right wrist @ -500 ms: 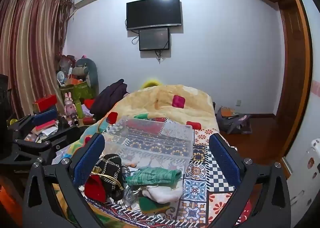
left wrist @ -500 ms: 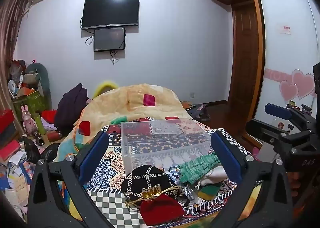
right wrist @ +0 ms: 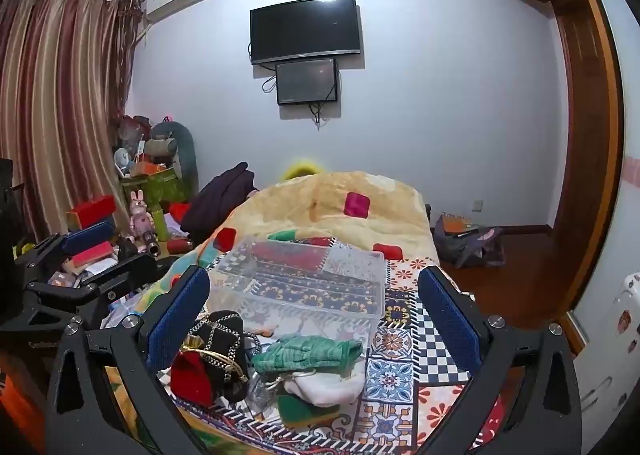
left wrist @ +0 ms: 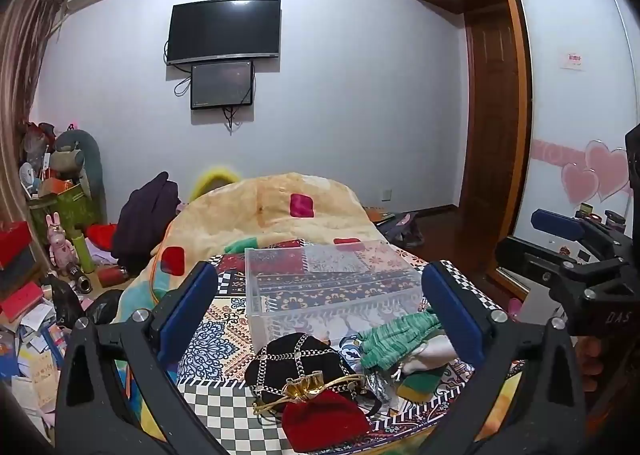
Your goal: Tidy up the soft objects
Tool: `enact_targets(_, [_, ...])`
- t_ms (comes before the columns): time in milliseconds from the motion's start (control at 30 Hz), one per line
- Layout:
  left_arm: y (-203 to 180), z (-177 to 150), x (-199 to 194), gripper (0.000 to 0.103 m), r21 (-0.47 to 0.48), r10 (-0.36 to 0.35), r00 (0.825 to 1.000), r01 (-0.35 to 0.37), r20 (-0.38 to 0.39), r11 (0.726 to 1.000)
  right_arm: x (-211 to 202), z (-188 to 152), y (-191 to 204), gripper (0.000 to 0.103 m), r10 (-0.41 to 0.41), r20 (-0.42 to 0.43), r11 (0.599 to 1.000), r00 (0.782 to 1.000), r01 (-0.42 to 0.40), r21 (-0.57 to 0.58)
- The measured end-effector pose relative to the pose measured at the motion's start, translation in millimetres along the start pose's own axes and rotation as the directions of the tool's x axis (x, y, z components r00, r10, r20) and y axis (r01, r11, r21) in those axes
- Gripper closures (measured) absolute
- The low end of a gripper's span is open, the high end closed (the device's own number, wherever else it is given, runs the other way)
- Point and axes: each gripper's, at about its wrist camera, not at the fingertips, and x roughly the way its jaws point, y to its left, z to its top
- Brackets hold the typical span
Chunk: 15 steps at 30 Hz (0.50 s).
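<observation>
- The left gripper (left wrist: pixel 320 315) hangs over the near edge of the bed, jaws spread wide with nothing between the blue pads — no contact with any item.
- The right gripper (right wrist: pixel 314 319) sits beside it at the same slight downward tilt, jaws equally wide and holding nothing.
- Nearest on the patterned bedcover (right wrist: pixel 404 339) lies the heap of soft things: a red pouch (left wrist: pixel 326 417) touching a black chain-trimmed bag (left wrist: pixel 296 359), with a gold cord (left wrist: pixel 316 385) across them.
- Just to the right, a green knitted cloth (right wrist: pixel 308 351) rests on a white cloth (right wrist: pixel 328 385), and a green-and-yellow sponge (right wrist: pixel 306 409) sits under their near edge.
- Behind the heap stands a clear plastic box (left wrist: pixel 332 283) — upright, open-topped, nothing soft visible inside.
- Farther back, a yellow quilt (left wrist: pixel 280 211) is bunched across the bed.
- On the far wall hang a television (right wrist: pixel 306 29) and a smaller screen (right wrist: pixel 306 81) below it.
</observation>
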Motion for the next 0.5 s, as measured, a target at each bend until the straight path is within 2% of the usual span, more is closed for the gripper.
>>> enact_targets(500, [-0.7, 0.0, -1.1, 0.0, -0.004, 0.004, 1.0, -0.004, 0.011, 1.0, -1.5, -0.7, 2.6, 0.0, 0.0, 0.013, 1.0, 1.0, 0.001, -0.005])
